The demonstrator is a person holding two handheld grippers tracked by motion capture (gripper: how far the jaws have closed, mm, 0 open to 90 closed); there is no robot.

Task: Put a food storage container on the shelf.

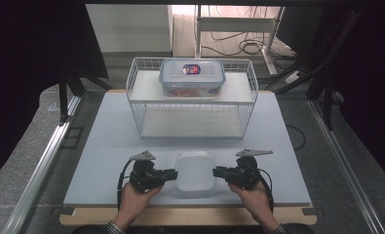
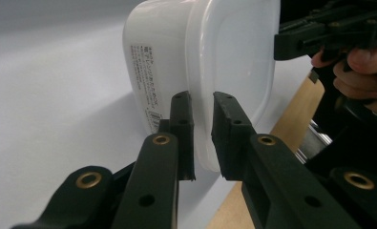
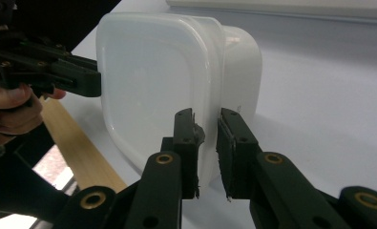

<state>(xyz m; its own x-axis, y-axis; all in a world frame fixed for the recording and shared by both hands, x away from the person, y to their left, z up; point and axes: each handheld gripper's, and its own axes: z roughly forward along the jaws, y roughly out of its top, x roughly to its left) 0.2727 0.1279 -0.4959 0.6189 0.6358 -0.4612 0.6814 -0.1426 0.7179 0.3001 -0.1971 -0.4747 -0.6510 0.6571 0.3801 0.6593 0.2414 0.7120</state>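
Tools clamped on both sides of a lidded white tub

Left tool [image 2: 203, 138] has its jaws nearly closed, and in the left gripper view the two black pads press on the thin projecting rim of the white container [image 1: 195, 170], one pad on either face of the lip. Right tool [image 3: 207, 152] does the same on the opposite edge: in the right gripper view its pads pinch the rim where the lid meets the body. Gripping the lip rather than the body makes sense (the tub looks too wide for either tool to span), and taking it from two opposite sides should keep it level and stop it swinging once it leaves the surface.

From above, the container sits on the pale desk [image 1: 107, 161] near its front edge, midway between the person's hands, with each tool coming in roughly level from its own side. Whether the tub is resting on the desk or already raised a little I cannot tell.

Farther back stands a white wire rack [image 1: 142, 105] with an upper shelf and a lower one. A clear box with a blue-edged lid [image 1: 192, 77] sits on the upper shelf; the lower shelf looks bare, and is, I judge, a likely place for the white container.
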